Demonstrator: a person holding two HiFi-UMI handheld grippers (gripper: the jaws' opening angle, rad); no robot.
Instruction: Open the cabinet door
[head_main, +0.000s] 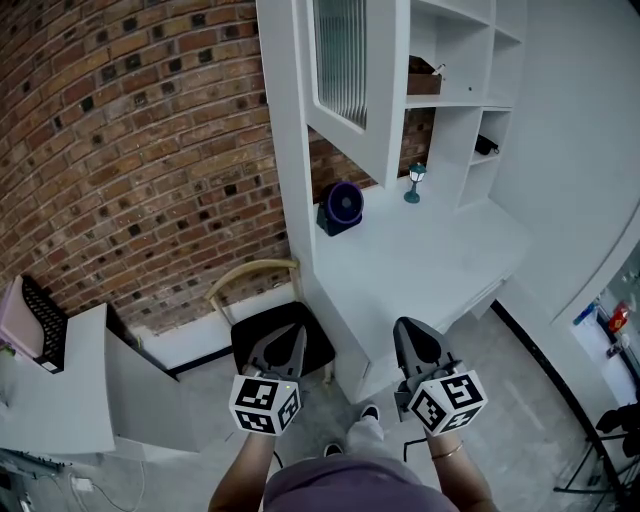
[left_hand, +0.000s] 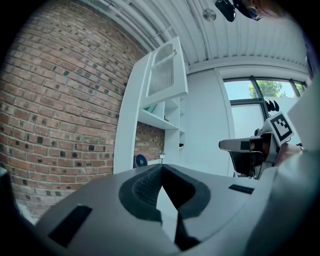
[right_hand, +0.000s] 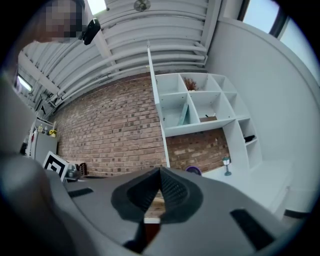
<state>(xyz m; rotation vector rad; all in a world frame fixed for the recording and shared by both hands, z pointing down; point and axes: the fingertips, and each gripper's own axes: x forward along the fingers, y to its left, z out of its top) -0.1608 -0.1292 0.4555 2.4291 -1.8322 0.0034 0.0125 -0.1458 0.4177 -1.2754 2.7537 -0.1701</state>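
The white cabinet door (head_main: 345, 70) with a ribbed glass pane hangs above the desk, swung out from the shelf unit. In the left gripper view the cabinet door (left_hand: 165, 75) stands high and far ahead. From the right gripper view the cabinet door (right_hand: 150, 80) shows edge-on beside open shelves. My left gripper (head_main: 297, 332) and right gripper (head_main: 405, 326) are low in front of the desk, well below the door and apart from it. Both point level. The left gripper (left_hand: 161, 168) and right gripper (right_hand: 160, 171) have their jaws shut with nothing between them.
A white desk (head_main: 430, 265) carries a purple fan (head_main: 342, 207) and a small green lamp (head_main: 414, 183). A black-seated chair (head_main: 262, 335) stands under my left gripper. A white side unit (head_main: 60, 390) is at the left, and a brick wall (head_main: 130, 150) lies behind.
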